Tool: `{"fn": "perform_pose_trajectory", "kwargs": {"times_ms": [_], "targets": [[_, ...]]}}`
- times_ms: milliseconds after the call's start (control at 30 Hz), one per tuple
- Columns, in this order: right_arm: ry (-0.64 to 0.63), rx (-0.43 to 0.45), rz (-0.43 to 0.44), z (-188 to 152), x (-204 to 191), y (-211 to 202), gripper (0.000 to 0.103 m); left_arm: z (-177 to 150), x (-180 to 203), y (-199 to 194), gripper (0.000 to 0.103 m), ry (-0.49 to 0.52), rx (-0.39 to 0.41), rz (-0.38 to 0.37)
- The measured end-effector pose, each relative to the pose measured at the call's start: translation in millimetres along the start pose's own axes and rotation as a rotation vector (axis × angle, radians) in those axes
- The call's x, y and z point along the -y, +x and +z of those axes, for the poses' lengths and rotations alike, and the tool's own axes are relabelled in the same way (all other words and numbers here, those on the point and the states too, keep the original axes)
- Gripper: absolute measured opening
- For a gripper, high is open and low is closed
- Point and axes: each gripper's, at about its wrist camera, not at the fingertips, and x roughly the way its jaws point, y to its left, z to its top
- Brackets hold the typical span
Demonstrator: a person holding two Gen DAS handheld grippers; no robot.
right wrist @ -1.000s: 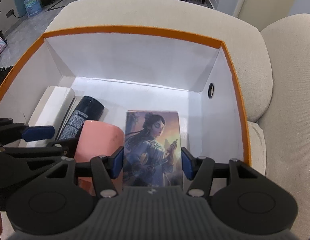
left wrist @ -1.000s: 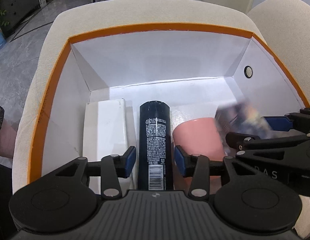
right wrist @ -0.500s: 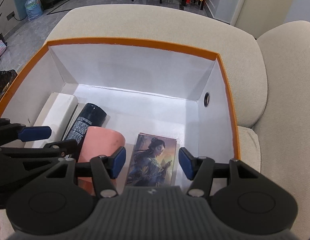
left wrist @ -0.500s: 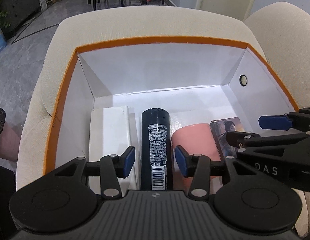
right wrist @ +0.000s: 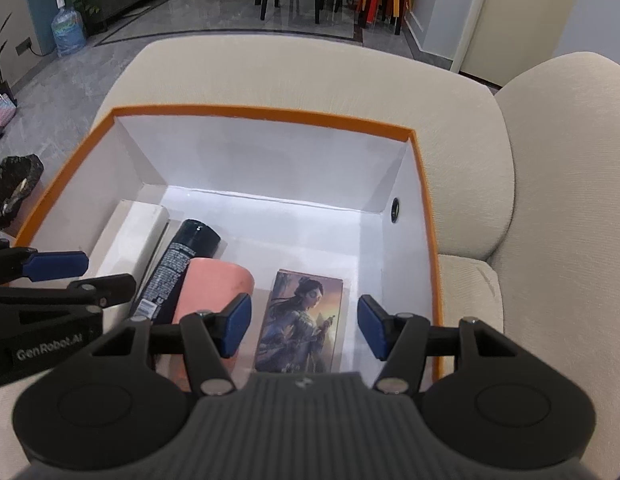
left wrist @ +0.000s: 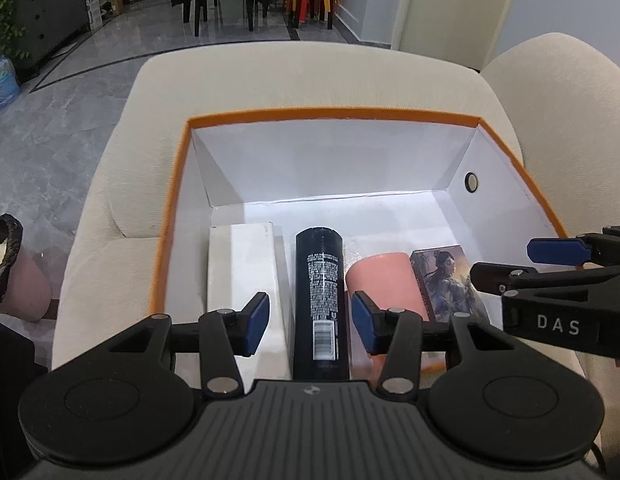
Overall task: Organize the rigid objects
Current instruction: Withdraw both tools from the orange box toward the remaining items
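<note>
Four items lie side by side on the floor of the orange-rimmed white box [left wrist: 172,216], which sits on a cream sofa [left wrist: 310,76]. In the left wrist view, running from 9 o'clock to 3 o'clock, they are a white carton [left wrist: 246,264], a black spray bottle [left wrist: 321,292] lying with its cap toward 12 o'clock, a pink cup [left wrist: 380,280] on its side, and an illustrated card box [left wrist: 450,280] showing a painted figure. Each appears to touch or sit just beside its neighbour, and the far half of the box floor, toward 12 o'clock, holds nothing.

The left gripper [left wrist: 310,322] hangs above the near edge of the box with its jaws spread and nothing between them; the black bottle shows through the gap below. The right gripper [right wrist: 304,326] is likewise spread wide and empty, above the card box [right wrist: 302,320], with the pink cup [right wrist: 214,284] at its 9 o'clock.

Judging from this layout, the placing step for the card box looks finished, since it lies flat and free of the pads. Whether more items wait outside the box cannot be told from these views. If any do, the next move calls for lifting both grippers clear of the box walls without brushing the row, then reaching for another piece to set in the open space toward 12 o'clock.
</note>
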Motion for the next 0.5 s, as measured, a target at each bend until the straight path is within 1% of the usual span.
{"fn": "perform_pose_trajectory", "kwargs": {"times_ms": [367,500], "targets": [[0.012,0.067,0.014,-20,3,-54,0.06,-14,-1,-53,0.055,-0.008,0.072,-0.012],[0.007,0.096,0.014,-32,4,-75,0.063,-26,0,-69,0.059,-0.003,0.098,-0.014]]}}
